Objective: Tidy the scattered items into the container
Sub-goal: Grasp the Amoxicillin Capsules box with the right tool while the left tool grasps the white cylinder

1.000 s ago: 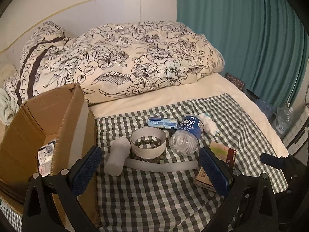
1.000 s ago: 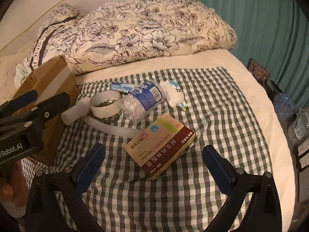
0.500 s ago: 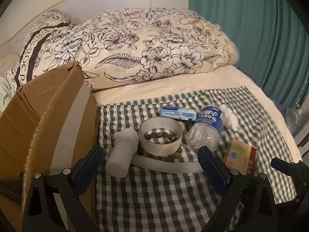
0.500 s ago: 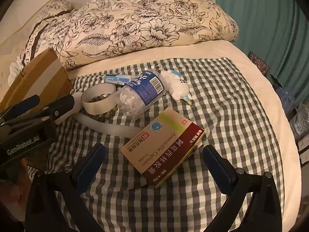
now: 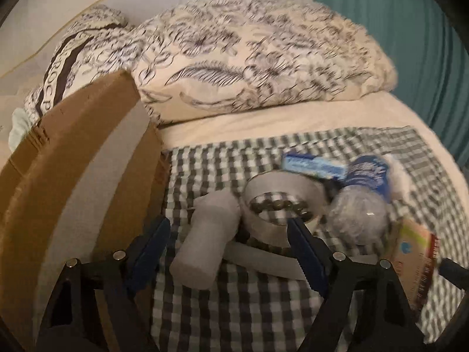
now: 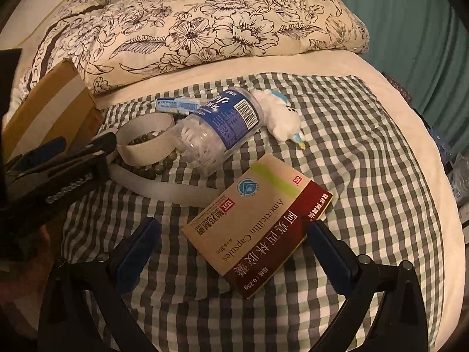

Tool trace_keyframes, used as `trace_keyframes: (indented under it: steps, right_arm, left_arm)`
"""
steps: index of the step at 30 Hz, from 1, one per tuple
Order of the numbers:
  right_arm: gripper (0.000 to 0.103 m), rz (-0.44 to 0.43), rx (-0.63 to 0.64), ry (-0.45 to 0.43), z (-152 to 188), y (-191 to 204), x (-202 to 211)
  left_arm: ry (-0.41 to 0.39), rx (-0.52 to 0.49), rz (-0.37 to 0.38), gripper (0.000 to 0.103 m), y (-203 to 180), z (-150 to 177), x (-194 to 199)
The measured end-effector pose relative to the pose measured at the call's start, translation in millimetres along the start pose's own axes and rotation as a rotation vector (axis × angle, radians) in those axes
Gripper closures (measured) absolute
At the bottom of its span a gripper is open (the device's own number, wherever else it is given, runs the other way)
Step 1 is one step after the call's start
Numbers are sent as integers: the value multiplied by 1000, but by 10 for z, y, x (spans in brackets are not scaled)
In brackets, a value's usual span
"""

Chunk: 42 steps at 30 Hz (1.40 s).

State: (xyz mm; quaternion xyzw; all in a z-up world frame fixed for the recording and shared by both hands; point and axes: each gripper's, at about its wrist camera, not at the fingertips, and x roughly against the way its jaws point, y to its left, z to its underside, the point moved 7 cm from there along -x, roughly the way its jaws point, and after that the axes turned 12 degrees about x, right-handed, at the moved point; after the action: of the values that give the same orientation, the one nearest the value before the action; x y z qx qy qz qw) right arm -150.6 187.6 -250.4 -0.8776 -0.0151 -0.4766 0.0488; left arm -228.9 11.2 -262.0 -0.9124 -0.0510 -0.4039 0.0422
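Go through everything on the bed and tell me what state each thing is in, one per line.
cardboard box: open, standing at the cloth's edge
white cylinder: lying down between the left tool's closing fingers, not gripped
tape ring: lying flat
clear bottle: on its side
capsule carton: flat, closed, between the right tool's open fingers
plush toy: lying down
blue packet: flat
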Motion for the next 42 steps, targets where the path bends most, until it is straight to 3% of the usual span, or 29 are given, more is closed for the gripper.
trace_keyframes:
  steps: [9, 12, 14, 17, 21, 26, 30, 34, 42]
  right_arm:
    - [2, 48, 6, 9, -6, -22, -125]
    - [2, 90, 39, 25, 1, -2, -165]
    - [2, 122, 46, 35, 12, -21, -185]
    - [0, 123, 13, 35, 31, -64, -201]
    - [0, 157, 6, 48, 42, -75, -247]
    - [0, 201, -1, 81, 62, -101, -291]
    - [0, 233, -107, 143, 183, -316, -324]
    - [0, 181, -187, 128, 208, -379, -297]
    - [0, 231, -98, 41, 39, -252, -183]
  left_arm:
    - [49, 32, 10, 25, 27, 55, -212]
    - [127, 60, -9, 40, 87, 146, -402]
    - [172, 119, 26, 43, 162, 194, -513]
    - [156, 113, 36, 47, 164, 198, -484]
    - [137, 105, 19, 62, 187, 192, -445]
    - [134, 89, 37, 63, 184, 172, -386]
    - [121, 86, 50, 64, 156, 164, -280]
    - [109, 73, 61, 64, 102, 162, -167]
    - [62, 38, 88, 64, 8, 137, 123]
